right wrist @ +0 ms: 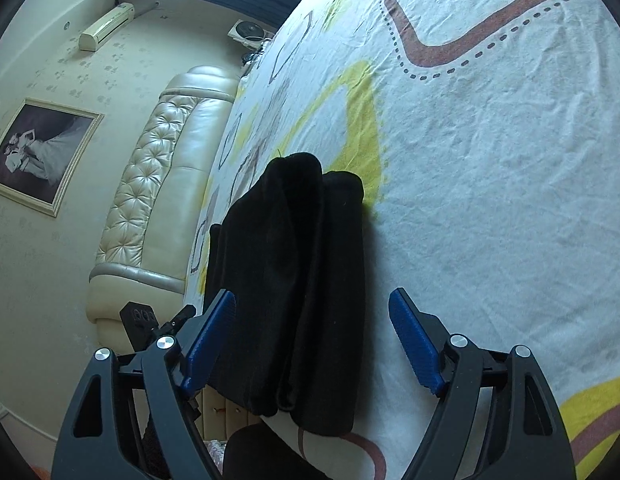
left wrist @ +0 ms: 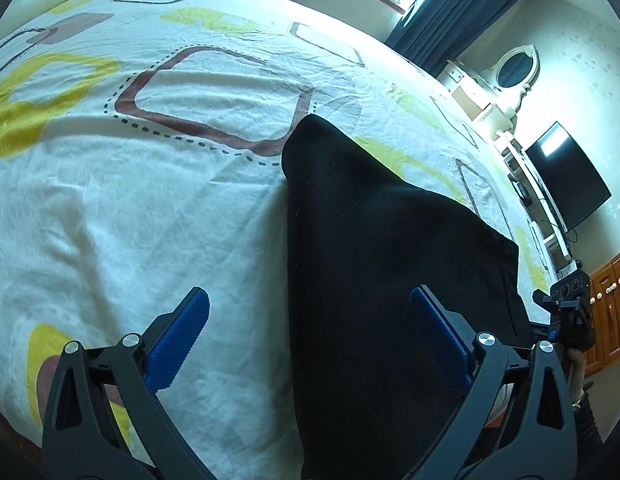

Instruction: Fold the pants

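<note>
The black pants [left wrist: 389, 260] lie folded in a thick stack on the bed near its edge. In the right wrist view the pants [right wrist: 294, 280] show as a long bundle with several layers. My left gripper [left wrist: 310, 296] hovers open over the stack's left edge, one blue pad [left wrist: 182, 340] over the sheet and the other over the black cloth. My right gripper [right wrist: 311, 296] is open too, and the bundle runs between its fingers without the pads pressing on it. Each gripper shows small at the edge of the other's view, the right one [left wrist: 565, 296] and the left one [right wrist: 142, 320].
The bed sheet [left wrist: 150, 200] is white with yellow and brown squares and wrinkled all over. A padded cream headboard [right wrist: 158, 184] stands at one end. A television [left wrist: 565, 176], an oval mirror [left wrist: 513, 68] and wooden cabinets [left wrist: 613, 312] line the wall past the bed's edge.
</note>
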A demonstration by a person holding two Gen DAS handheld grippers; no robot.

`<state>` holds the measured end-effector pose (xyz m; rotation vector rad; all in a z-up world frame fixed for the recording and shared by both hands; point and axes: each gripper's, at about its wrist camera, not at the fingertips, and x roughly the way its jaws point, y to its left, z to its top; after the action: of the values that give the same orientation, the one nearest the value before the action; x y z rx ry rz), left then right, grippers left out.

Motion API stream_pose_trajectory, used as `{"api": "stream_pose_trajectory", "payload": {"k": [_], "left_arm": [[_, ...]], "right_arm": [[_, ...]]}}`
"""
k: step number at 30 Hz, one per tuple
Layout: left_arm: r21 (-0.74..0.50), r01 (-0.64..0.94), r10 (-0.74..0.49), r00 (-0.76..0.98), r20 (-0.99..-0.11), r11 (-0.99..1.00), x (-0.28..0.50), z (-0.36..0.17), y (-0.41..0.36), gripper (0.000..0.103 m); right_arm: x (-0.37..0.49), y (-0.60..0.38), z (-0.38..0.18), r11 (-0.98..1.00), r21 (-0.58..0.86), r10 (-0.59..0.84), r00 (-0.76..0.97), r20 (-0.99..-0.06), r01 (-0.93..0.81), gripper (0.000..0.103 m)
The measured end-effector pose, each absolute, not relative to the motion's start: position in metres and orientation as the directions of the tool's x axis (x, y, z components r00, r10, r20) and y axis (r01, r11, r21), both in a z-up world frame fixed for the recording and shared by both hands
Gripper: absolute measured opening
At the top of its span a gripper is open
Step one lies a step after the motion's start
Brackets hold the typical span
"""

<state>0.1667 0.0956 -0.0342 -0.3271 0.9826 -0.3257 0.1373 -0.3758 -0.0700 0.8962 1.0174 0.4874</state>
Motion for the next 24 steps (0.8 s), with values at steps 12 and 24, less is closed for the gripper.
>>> {"api": "stream_pose_trajectory", "payload": {"k": [12,24], "left_arm": [[-0.39,0.125,-0.399,0.482,-0.78,0.912,0.196,-0.046,0.088,0.1],[-0.399,0.202,-0.447,0.446,-0.775,0.894,0.22,-0.049,0.086,0.1]], "right_arm": [[0.161,-0.374,-0.073,0.617,0.785,0.67,0.487,-0.56,0.055,0.089],[0.179,-0.377,-0.073,0.514,0.857,0.787,0.416,-0.456,-0.033,0.089]]}}
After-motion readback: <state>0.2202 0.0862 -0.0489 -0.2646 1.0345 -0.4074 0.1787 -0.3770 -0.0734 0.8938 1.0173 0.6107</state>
